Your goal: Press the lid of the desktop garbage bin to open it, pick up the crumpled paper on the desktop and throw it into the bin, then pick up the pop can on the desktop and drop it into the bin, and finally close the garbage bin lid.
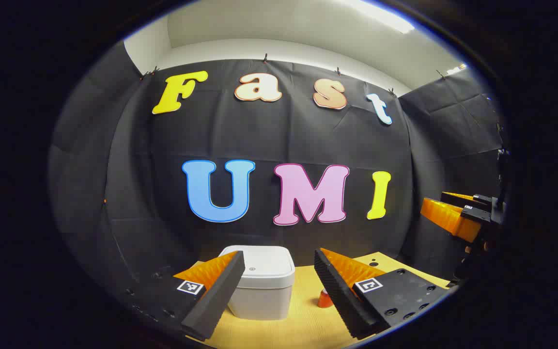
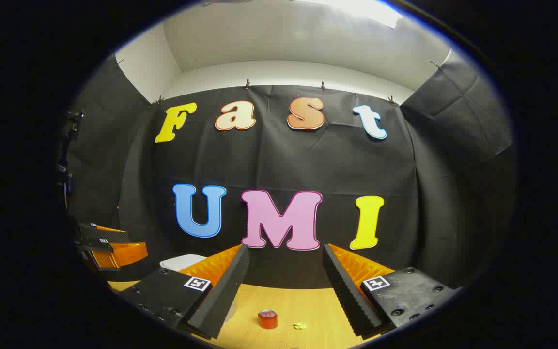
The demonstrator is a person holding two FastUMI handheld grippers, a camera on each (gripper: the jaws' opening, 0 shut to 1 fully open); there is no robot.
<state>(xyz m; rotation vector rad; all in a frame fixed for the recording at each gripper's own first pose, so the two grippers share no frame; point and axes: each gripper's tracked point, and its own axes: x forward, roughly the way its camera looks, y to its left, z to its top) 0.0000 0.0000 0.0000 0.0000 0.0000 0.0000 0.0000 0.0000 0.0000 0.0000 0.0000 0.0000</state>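
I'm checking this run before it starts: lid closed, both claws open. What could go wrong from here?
The pop can stands upright beside the crumpled paper; reaching for the small paper could topple the can.

The bin looks light, so an off-centre press on its closed lid by the left claw might slide or tip it.

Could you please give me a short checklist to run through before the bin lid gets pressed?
1. Bin lid shut, ready to press: ok.
2. Left hand-held gripper open, holding nothing: ok.
3. Right hand-held gripper open, holding nothing: ok.
4. Can standing upright on the table: ok.
5. Crumpled paper lying apart from the can: ok.
6. Left hand-held gripper touching the lid: not ok, it is short of the bin.
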